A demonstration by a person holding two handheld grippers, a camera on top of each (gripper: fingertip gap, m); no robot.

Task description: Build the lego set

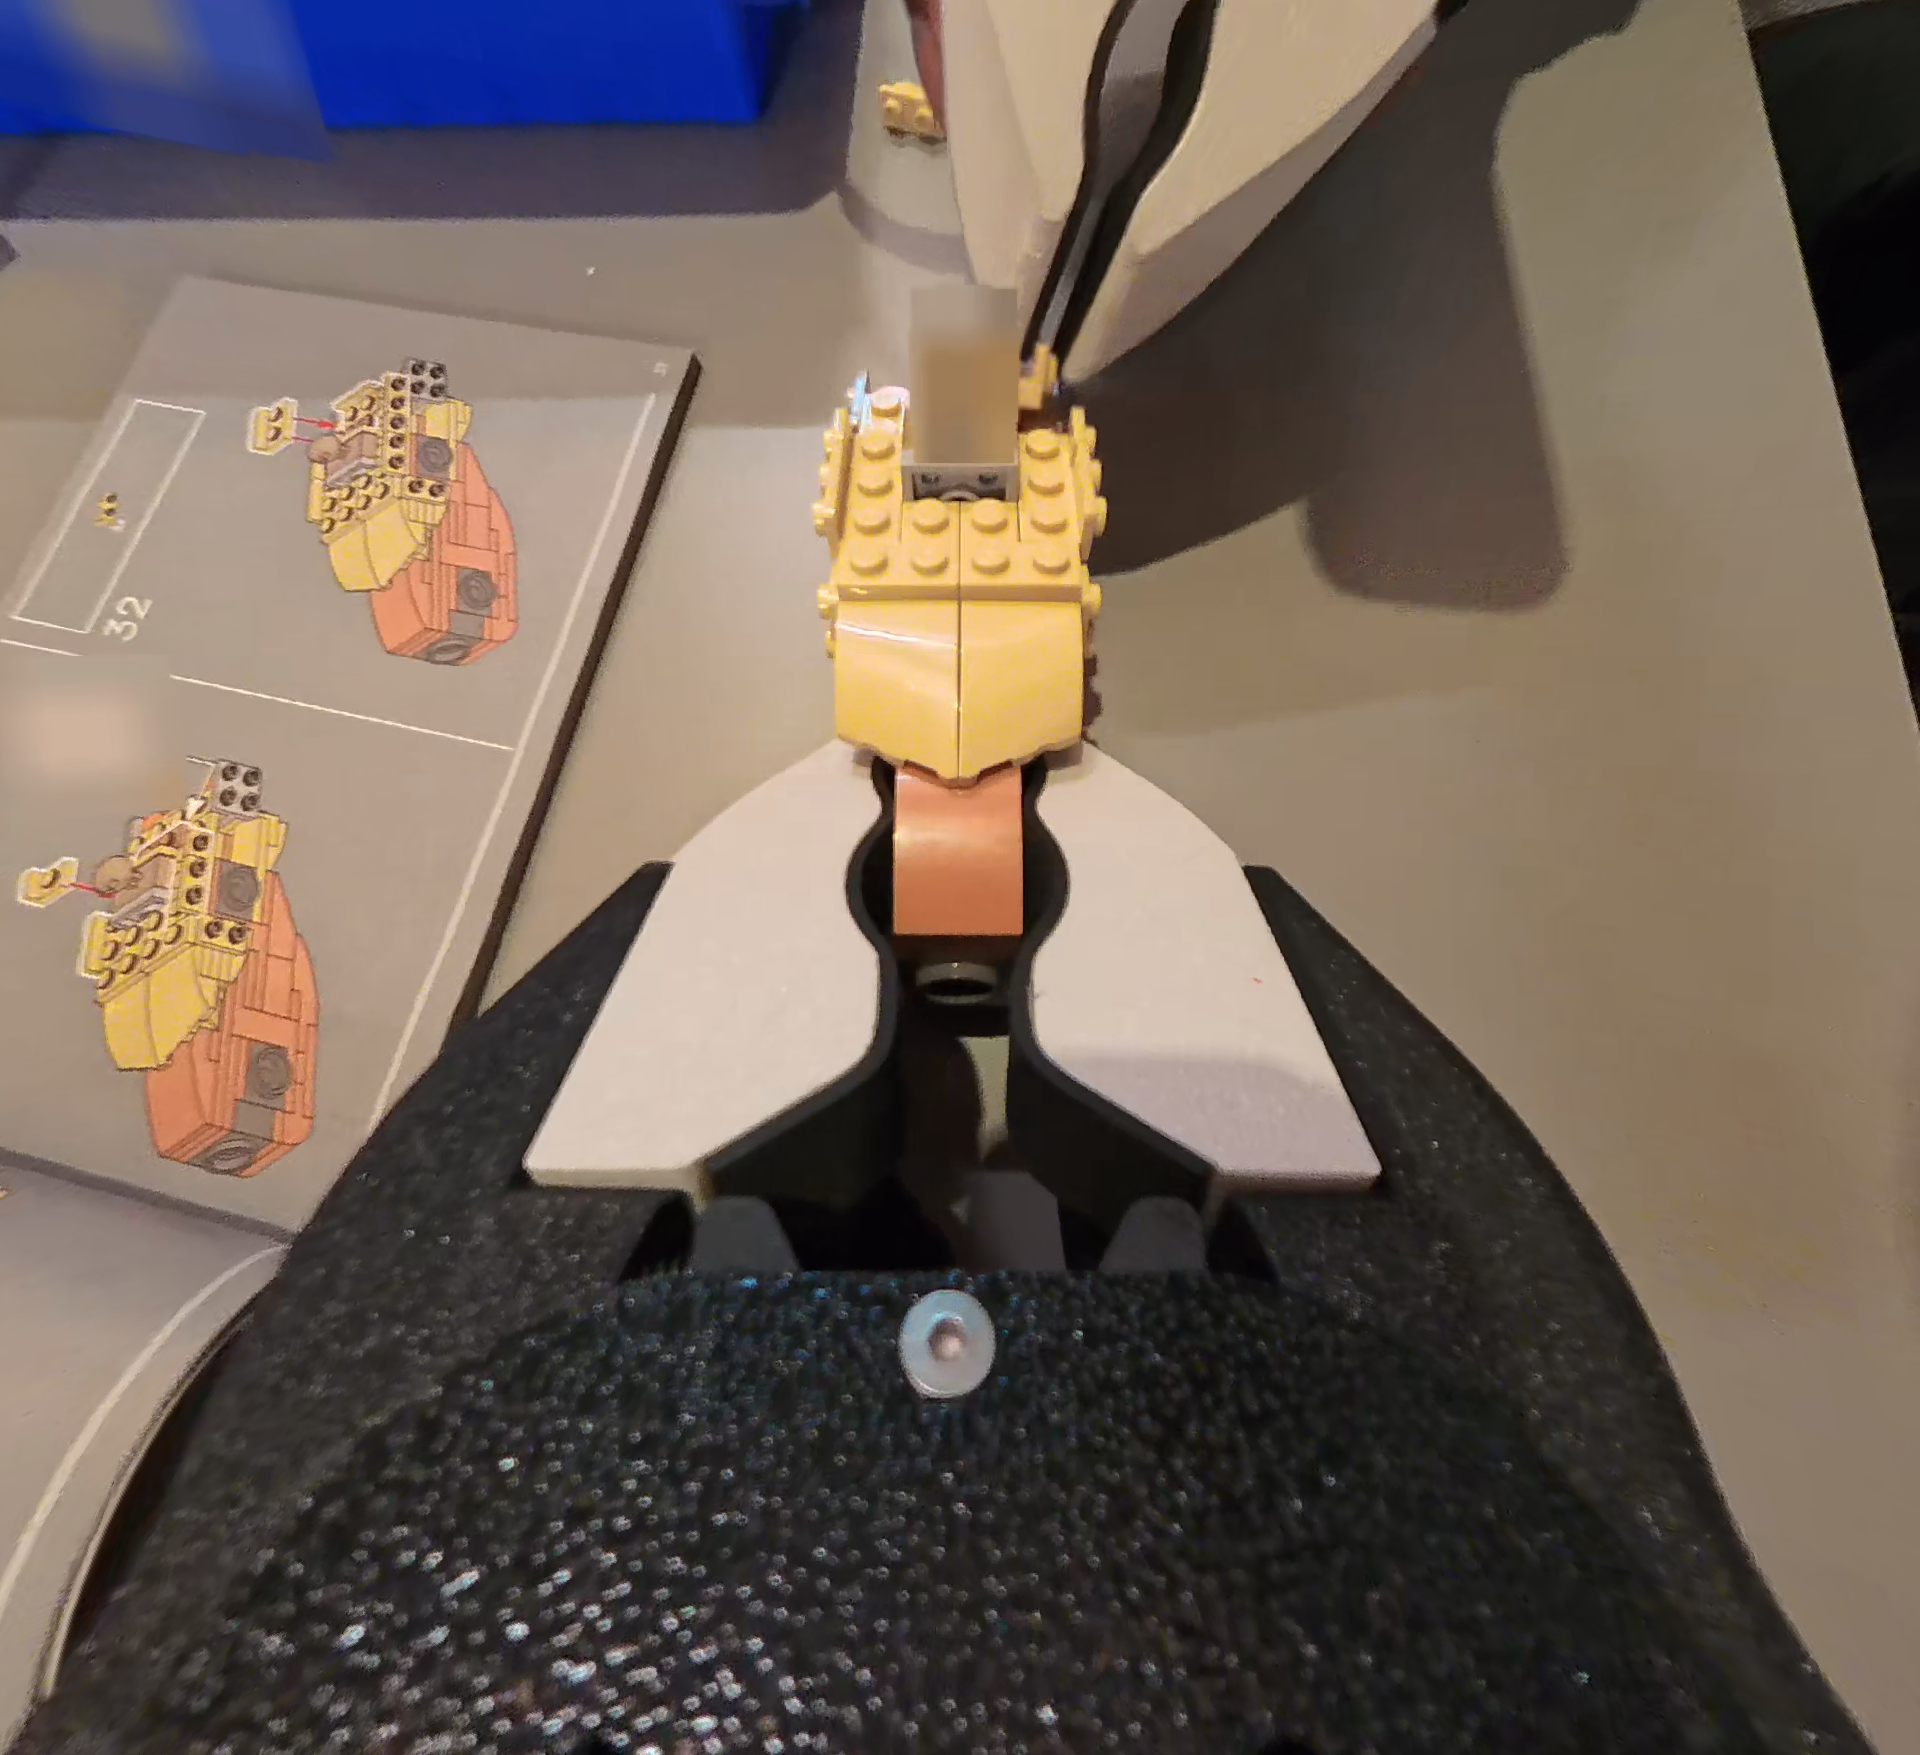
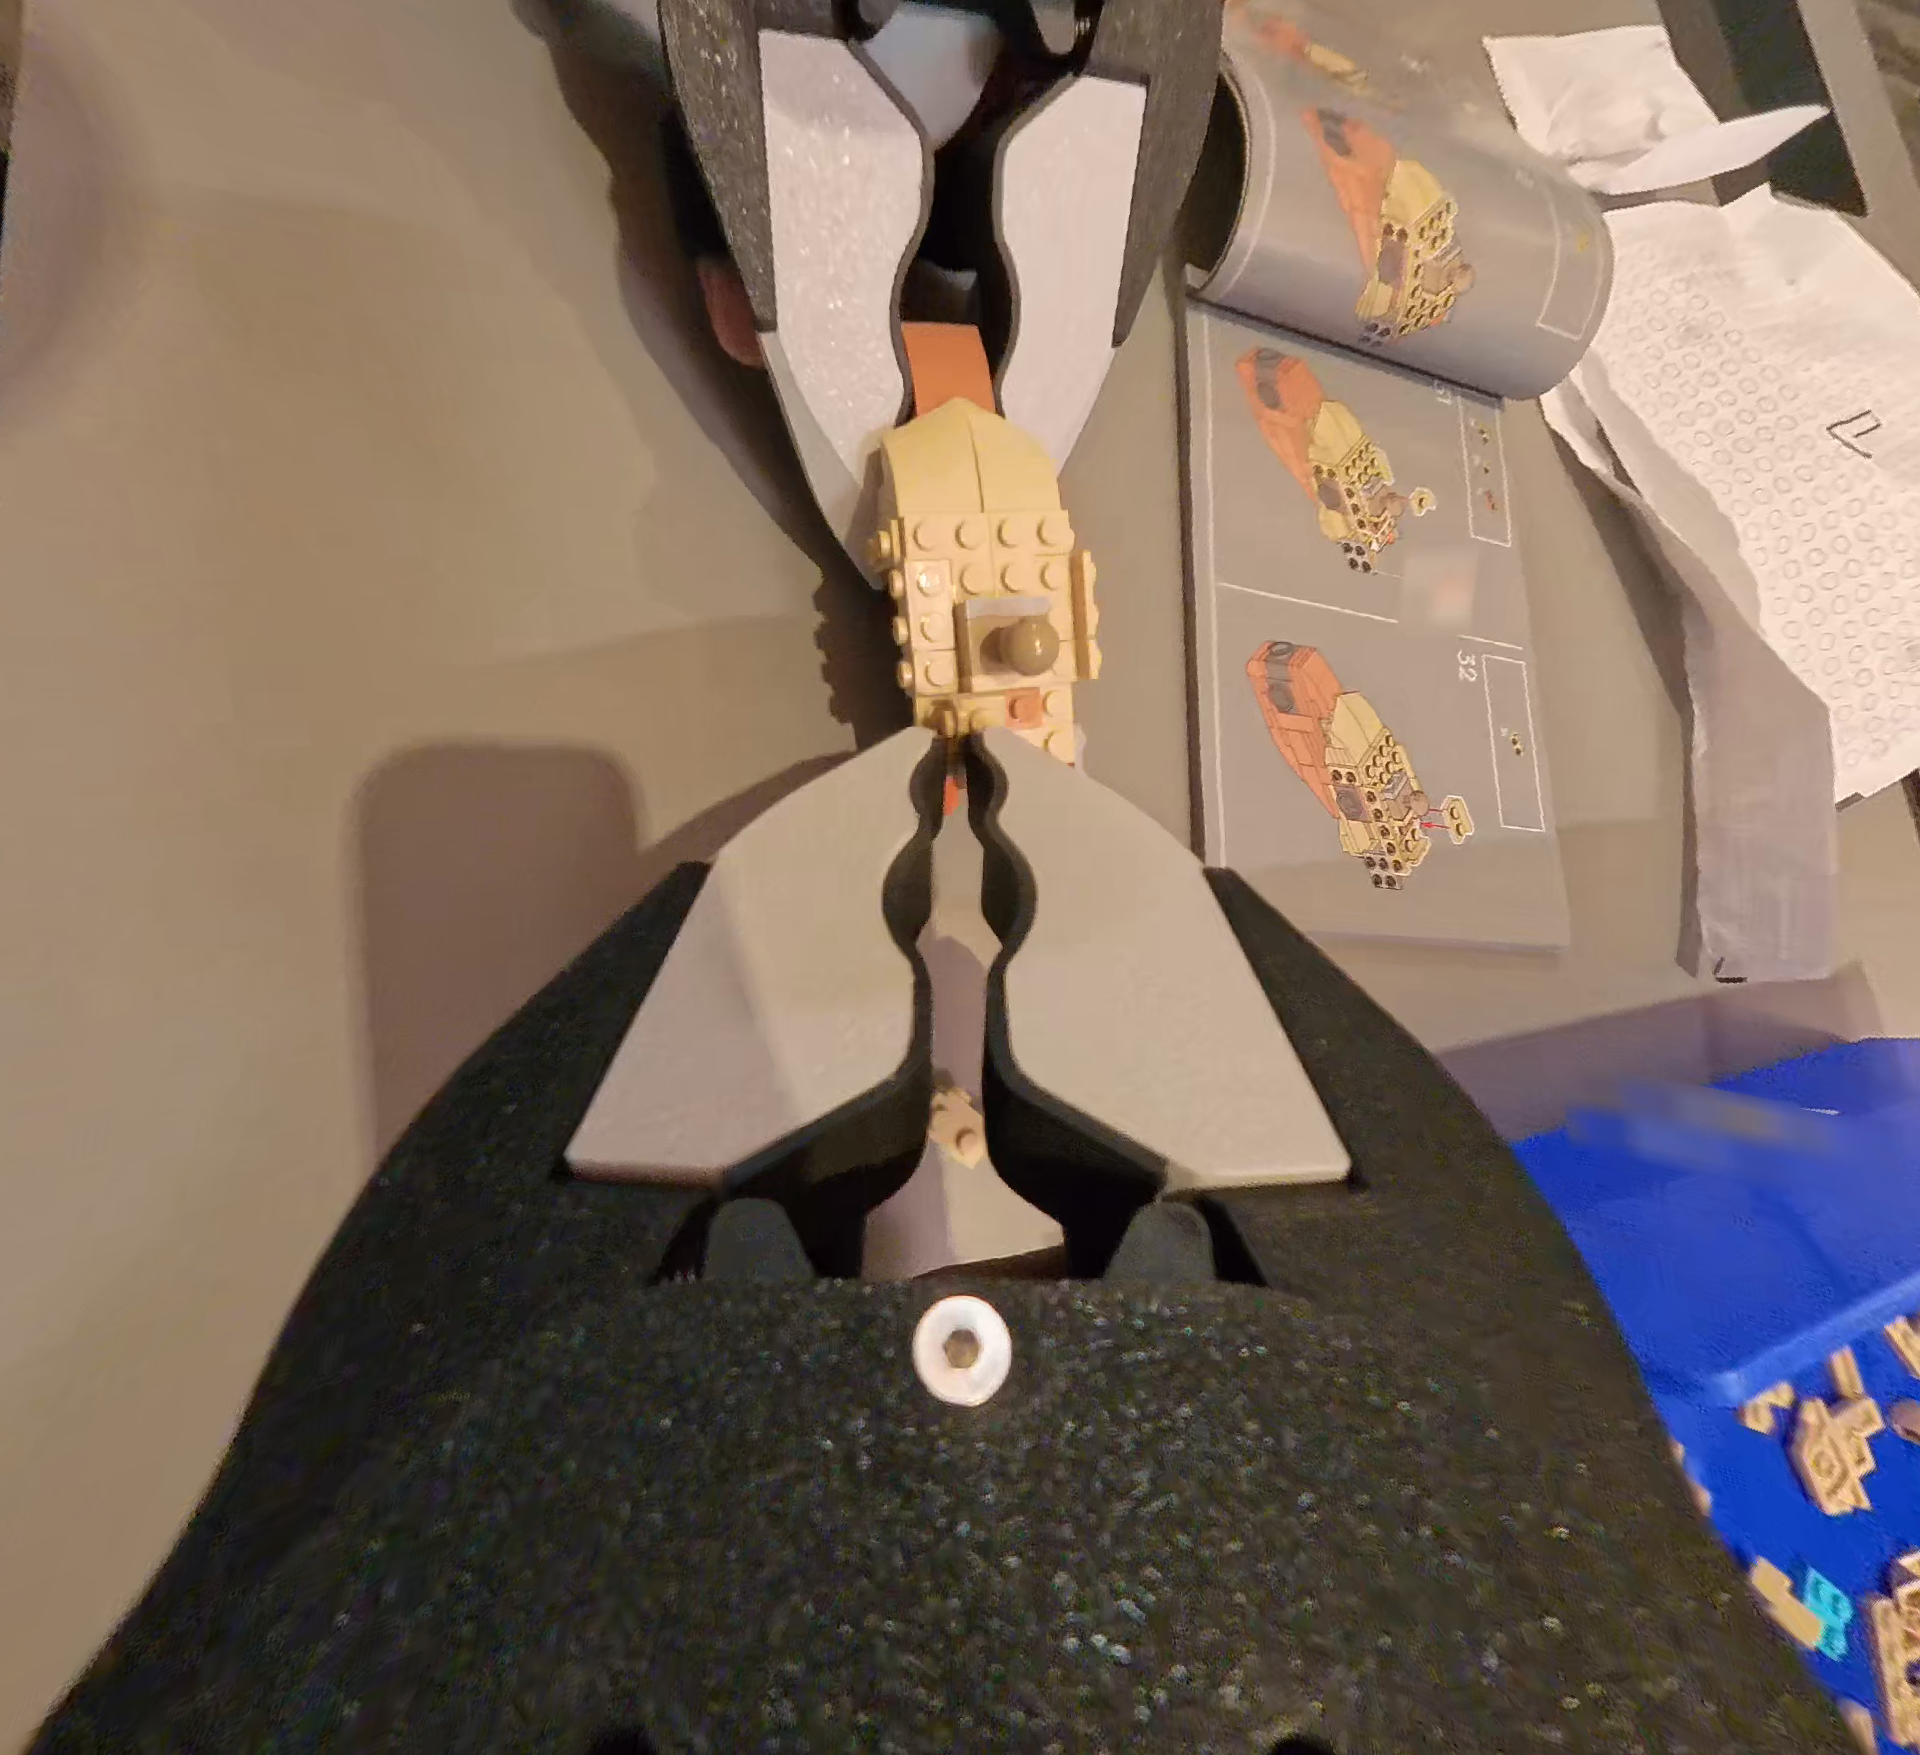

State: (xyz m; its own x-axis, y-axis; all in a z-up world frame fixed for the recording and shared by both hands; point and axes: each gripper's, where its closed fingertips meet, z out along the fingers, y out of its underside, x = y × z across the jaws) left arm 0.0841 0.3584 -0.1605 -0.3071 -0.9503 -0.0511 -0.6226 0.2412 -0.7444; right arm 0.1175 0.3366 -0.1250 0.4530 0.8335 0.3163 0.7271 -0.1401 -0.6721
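The Lego model (image 1: 961, 625) is a tan studded body on a brown curved base. My left gripper (image 1: 961, 760) is shut on its brown base and holds it above the table. In the right wrist view the model (image 2: 977, 583) shows a grey bracket with a round knob on top, and the left gripper (image 2: 956, 458) grips it from the far side. My right gripper (image 2: 956, 747) is shut on a small tan piece (image 2: 948, 720) pressed against the model's near end. In the left wrist view the right gripper (image 1: 1047, 360) comes down from the upper right with that small tan piece (image 1: 1039, 380) at its tips.
An open instruction booklet (image 1: 312, 666) lies left of the model; it also shows in the right wrist view (image 2: 1371, 666). A blue bin (image 2: 1766, 1290) holds several loose tan pieces. One small tan piece (image 1: 912, 110) lies on the grey table (image 1: 1455, 770). White crumpled paper (image 2: 1714, 458) lies beyond the booklet. Some 6 centimetres of space lies between my two pairs of fingers.
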